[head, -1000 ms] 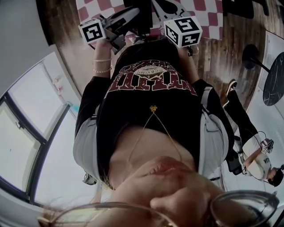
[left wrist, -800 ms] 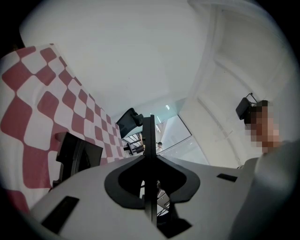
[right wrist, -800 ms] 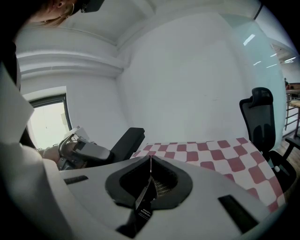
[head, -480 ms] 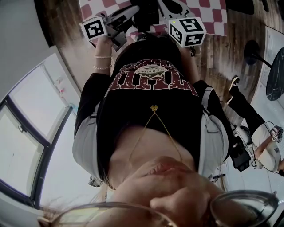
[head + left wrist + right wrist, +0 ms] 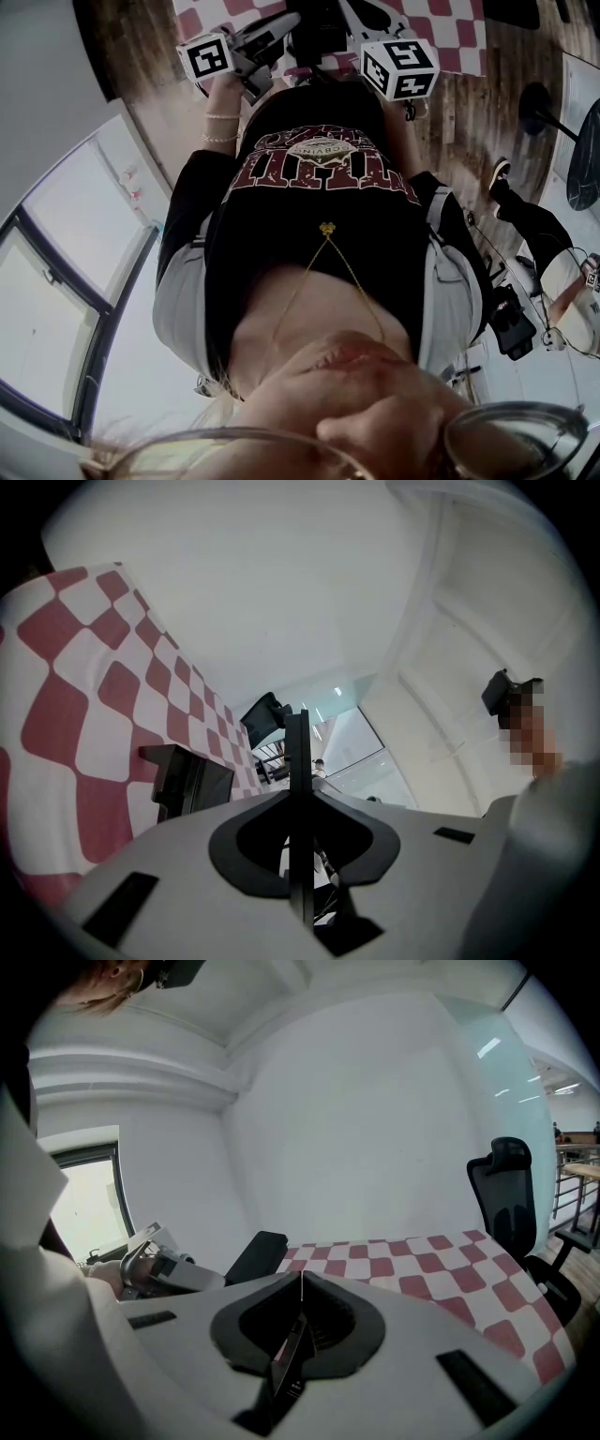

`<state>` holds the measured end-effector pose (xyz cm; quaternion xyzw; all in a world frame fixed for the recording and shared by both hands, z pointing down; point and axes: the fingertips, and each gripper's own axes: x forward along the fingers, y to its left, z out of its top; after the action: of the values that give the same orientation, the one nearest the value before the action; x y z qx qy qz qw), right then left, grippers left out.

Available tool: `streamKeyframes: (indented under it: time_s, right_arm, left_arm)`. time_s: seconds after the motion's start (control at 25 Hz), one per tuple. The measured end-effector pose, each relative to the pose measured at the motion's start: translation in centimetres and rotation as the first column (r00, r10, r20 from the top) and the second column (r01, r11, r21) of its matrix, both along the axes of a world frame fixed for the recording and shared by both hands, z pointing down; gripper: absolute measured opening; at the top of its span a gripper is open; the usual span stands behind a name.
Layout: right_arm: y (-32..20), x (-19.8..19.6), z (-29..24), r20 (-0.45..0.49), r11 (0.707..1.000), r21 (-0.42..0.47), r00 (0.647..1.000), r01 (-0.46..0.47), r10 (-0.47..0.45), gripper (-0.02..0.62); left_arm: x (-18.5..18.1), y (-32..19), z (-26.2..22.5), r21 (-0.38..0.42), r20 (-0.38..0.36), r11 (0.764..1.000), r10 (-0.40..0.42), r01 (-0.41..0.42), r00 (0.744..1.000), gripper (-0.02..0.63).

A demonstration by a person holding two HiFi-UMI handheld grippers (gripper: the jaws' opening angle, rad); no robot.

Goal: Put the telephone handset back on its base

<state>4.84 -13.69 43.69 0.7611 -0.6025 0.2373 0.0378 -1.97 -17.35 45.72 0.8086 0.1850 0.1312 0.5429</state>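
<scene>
Telephone (image 5: 258, 1255), black, handset and base not told apart: lies on the checked counter (image 5: 422, 1260), ahead and left of the right tool (image 5: 301, 1279), long axis slanting away from it. It sits close beside the left tool (image 5: 298, 722), off that tool's jaw line, so the left tool is judged nearer. Both tools: jaws pressed together, nothing between them.

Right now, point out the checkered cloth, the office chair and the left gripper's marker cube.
checkered cloth (image 5: 441, 1269), right gripper view, top surface.
office chair (image 5: 507, 1204), right gripper view, backrest.
left gripper's marker cube (image 5: 206, 58), head view, marker face.
</scene>
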Motion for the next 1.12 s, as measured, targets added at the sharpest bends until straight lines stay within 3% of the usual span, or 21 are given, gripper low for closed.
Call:
streamKeyframes:
  time_s: [0.68,1.12]
  right_arm:
    - [0.4,0.5,0.5,0.001,0.999,-0.021,1.000,-0.028,0.028,0.021]
    - [1.3,1.0,1.2,0.010,0.999,-0.045,1.000,-0.029,0.030,0.021]
  left_arm:
    - [0.1,-1.1,3.7,0.000,0.036,0.999,-0.035,0.035,0.999,0.077]
    - [-0.2,-0.9,6.9,0.005,0.100,0.998,-0.056,0.056,0.993,0.077]
